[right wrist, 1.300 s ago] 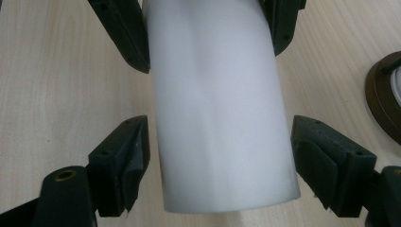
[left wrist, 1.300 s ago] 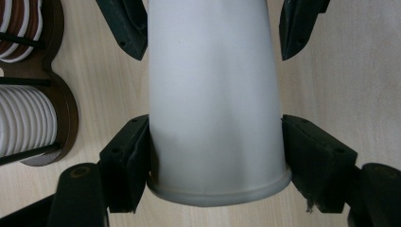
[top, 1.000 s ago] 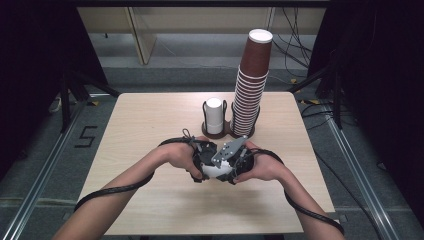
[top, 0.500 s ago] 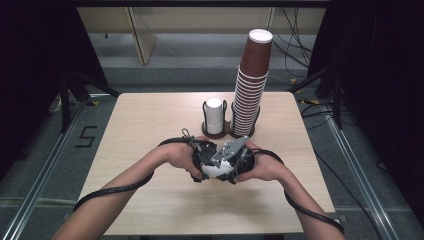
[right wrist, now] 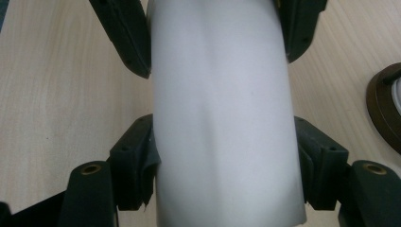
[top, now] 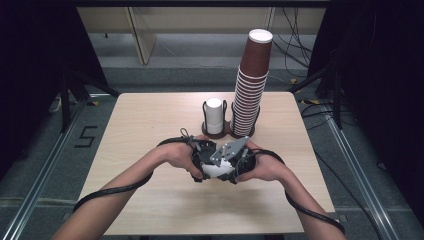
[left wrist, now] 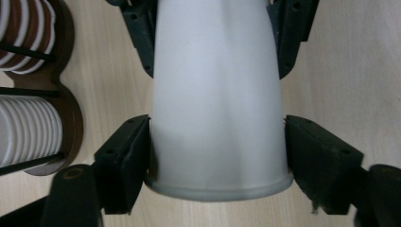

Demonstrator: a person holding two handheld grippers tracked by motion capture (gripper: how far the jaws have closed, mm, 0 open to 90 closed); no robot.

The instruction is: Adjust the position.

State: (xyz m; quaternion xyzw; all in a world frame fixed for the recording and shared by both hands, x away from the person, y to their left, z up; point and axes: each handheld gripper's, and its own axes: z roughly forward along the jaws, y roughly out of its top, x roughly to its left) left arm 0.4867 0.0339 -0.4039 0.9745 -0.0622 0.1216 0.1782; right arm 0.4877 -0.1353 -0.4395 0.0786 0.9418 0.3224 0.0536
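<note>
Spreading under everything is the pale wooden table (top: 150,125), and at its far edge a tall stack of brown cups (top: 252,85) rises from a dark holder (top: 227,131), with a short stack of white cups (top: 214,115) in the holder's other ring. My two forearms come in low from the near edge and bend inward, so that my hands meet near the middle of the table, knuckles outward, wrists almost level. My left gripper (top: 202,162) and my right gripper (top: 235,160) face each other there, and between them lies a white cup (top: 216,169) on its side, held just above the table. My right gripper's jaws are clamped tight on the cup (right wrist: 222,113); the wall dents slightly at one pad. My left gripper's jaws have just been opening, and its pads now stand beside the cup (left wrist: 217,94) near its rim, one close against it, the other showing a thin gap.
</note>
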